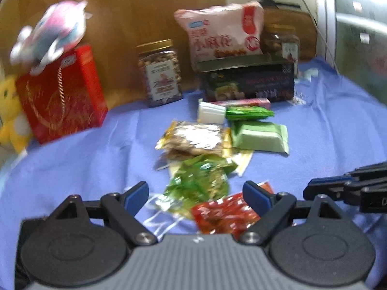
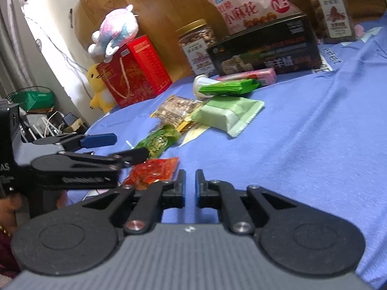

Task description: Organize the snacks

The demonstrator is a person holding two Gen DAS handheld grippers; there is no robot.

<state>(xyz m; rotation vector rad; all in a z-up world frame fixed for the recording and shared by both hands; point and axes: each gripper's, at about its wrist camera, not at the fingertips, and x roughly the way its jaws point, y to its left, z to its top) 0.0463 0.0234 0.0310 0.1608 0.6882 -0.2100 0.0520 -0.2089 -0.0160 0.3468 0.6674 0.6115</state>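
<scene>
A blue cloth (image 2: 314,145) is seen lying across the lower frame. At upper left, a pink and white plush toy (image 2: 116,27) is seen sitting on a red gift box (image 2: 135,70), with a yellow plush toy (image 2: 99,89) leaning beside it. A wooden panel (image 2: 157,2) is seen standing behind.

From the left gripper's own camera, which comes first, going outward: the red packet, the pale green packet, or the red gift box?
1. Red packet, just by the left gripper, right side.
2. Pale green packet, mid-cloth, right.
3. Red gift box, far left.
</scene>
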